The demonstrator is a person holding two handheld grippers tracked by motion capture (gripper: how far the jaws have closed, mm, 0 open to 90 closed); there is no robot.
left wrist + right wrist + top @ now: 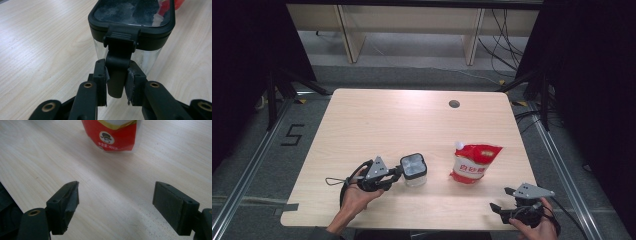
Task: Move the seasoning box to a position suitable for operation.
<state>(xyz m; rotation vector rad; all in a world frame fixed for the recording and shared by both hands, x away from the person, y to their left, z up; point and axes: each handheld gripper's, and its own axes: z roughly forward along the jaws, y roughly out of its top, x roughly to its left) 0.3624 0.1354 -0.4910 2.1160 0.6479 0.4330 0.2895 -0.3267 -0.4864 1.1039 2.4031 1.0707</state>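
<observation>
On a pale wooden table (377, 120), the left gripper (398, 172) has its two black jaws drawn in around the hanging latch tab (117, 75) of a clear plastic container (413, 170), which stands upright with a black-rimmed lid just left of the table's middle, toward the near edge. In the left gripper view the pads (102, 80) sit on either side of the tab, the left one touching it and the right one close against it, with the jaws narrowed to little more than the tab's width. To the right of the container, apart from it, a red and white spouted pouch (474, 163) lies flat with its white cap pointing to the far side. The right gripper (502, 199) is held at the near right corner of the table, near the pouch but clear of it, its jaws spread wide with nothing between them; the right gripper view shows bare wood between the pads (67, 202).
</observation>
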